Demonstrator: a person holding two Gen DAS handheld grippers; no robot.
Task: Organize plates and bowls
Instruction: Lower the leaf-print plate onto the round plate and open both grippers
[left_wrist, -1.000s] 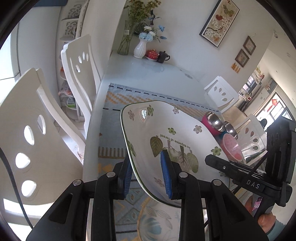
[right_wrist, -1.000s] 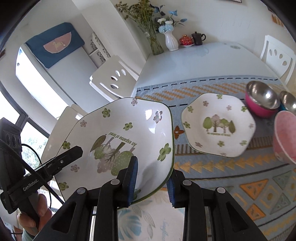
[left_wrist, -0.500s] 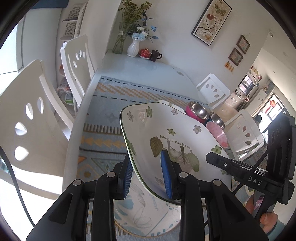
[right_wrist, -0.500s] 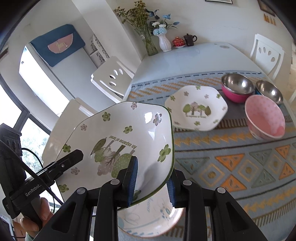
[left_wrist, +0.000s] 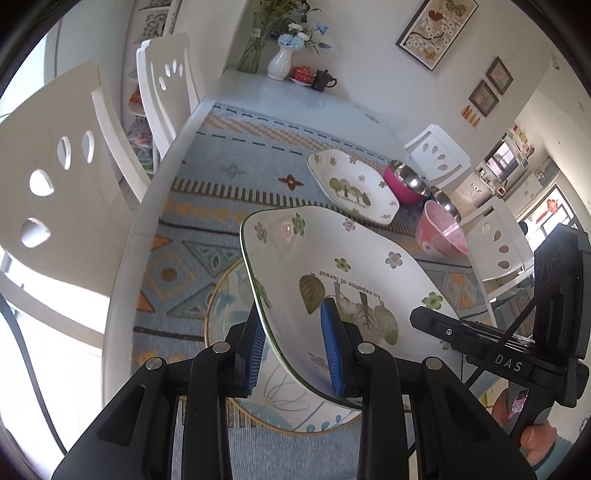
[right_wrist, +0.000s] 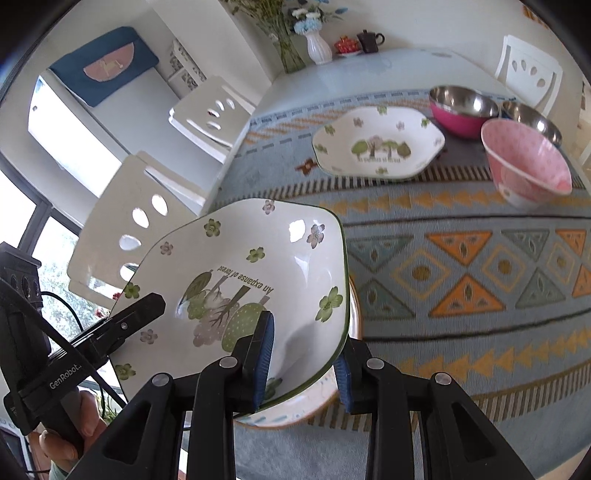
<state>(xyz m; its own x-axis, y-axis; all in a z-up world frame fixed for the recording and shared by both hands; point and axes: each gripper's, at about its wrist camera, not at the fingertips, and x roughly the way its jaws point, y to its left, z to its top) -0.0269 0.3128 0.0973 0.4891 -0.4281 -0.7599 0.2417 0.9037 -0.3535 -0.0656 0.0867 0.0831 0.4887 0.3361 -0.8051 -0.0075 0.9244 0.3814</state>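
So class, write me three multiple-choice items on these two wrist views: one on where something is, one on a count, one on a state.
1. Where does the matching forest plate lie?
A. on the mat beside the steel bowls
B. on a chair
C. under the vase

2. How many steel bowls?
A. one
B. two
C. four

3. How is the near forest plate held?
A. flat on the table
B. by one gripper
C. by both grippers, tilted

Answers:
1 A: it sits next to the magenta bowl.
2 B: that bowl plus another behind the pink bowl.
3 C: the left gripper and right gripper each clamp its rim.
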